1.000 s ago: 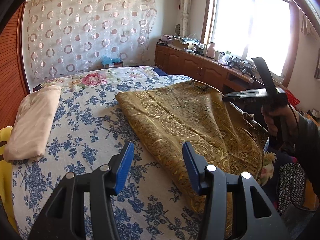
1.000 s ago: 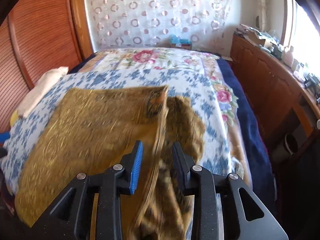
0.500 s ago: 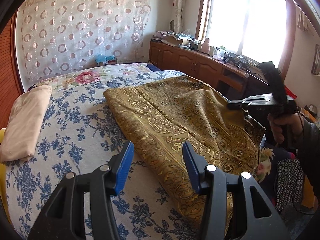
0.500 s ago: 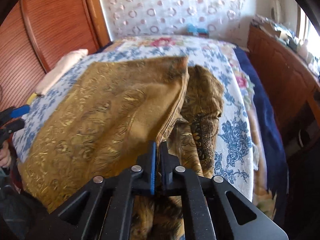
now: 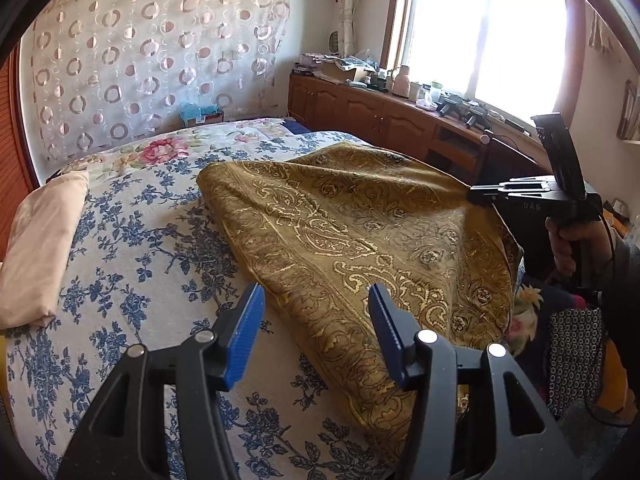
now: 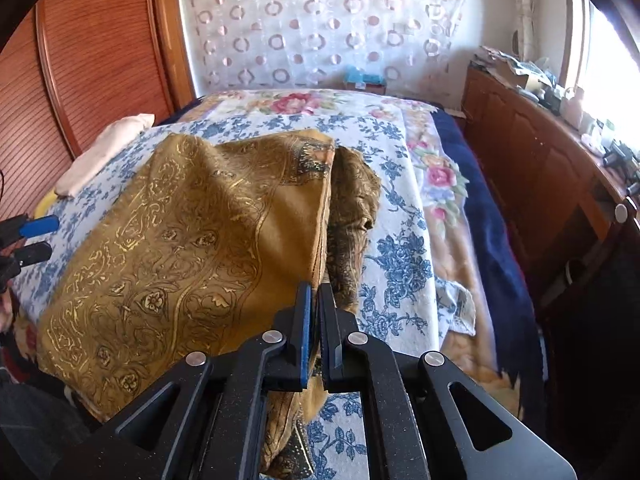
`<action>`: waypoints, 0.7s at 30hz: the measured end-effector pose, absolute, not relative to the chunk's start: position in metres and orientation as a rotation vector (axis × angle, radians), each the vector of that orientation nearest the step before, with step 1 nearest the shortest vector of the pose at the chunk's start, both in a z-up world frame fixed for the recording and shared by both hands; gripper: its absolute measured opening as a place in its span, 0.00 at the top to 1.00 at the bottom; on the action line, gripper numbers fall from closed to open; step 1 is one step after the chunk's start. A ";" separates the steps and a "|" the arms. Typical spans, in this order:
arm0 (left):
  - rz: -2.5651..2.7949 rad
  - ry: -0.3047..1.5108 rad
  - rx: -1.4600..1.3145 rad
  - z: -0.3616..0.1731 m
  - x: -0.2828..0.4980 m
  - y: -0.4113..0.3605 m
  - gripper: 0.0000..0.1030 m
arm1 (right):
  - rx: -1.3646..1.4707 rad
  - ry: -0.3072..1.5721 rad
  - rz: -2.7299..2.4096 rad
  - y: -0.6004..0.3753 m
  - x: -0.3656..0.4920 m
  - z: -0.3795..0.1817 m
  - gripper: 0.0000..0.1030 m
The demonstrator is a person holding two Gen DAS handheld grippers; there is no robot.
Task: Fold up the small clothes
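A gold patterned cloth (image 5: 352,240) lies spread over the blue-flowered bed, its near edge hanging off the side. My left gripper (image 5: 316,336) is open and empty, just above the cloth's near-left edge. My right gripper (image 6: 316,320) is shut on the cloth's (image 6: 180,248) right edge and lifts it, so a fold stands up. In the left wrist view the right gripper (image 5: 480,194) shows at the cloth's far right corner. The left gripper's blue fingertips (image 6: 38,226) show at the left edge of the right wrist view.
A folded cream cloth (image 5: 36,240) lies at the bed's left side. The bed (image 5: 132,264) has a floral cover. A wooden cabinet (image 5: 380,116) with clutter runs under the window on the right. A wooden wardrobe (image 6: 80,52) stands left of the bed.
My right gripper closed on the cloth's edge and lifted it. The left gripper stayed open and shifted slightly toward the cloth's near edge.
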State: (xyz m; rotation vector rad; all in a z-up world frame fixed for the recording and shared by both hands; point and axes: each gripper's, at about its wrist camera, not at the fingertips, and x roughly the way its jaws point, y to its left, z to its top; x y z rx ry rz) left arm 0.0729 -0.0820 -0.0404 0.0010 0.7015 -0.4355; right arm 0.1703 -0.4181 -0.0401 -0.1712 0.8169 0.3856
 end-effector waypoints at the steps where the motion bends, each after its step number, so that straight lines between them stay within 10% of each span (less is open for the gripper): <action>1: -0.435 0.703 0.002 -0.040 0.073 -0.083 0.48 | -0.172 0.812 0.380 -0.418 0.171 -0.039 0.94; 6: -0.434 0.706 -0.004 -0.041 0.074 -0.083 0.47 | -0.163 0.769 0.383 -0.415 0.184 -0.023 0.67; 21: -0.424 0.725 -0.009 -0.048 0.077 -0.080 0.47 | -0.169 0.891 0.371 -0.360 0.323 -0.041 0.64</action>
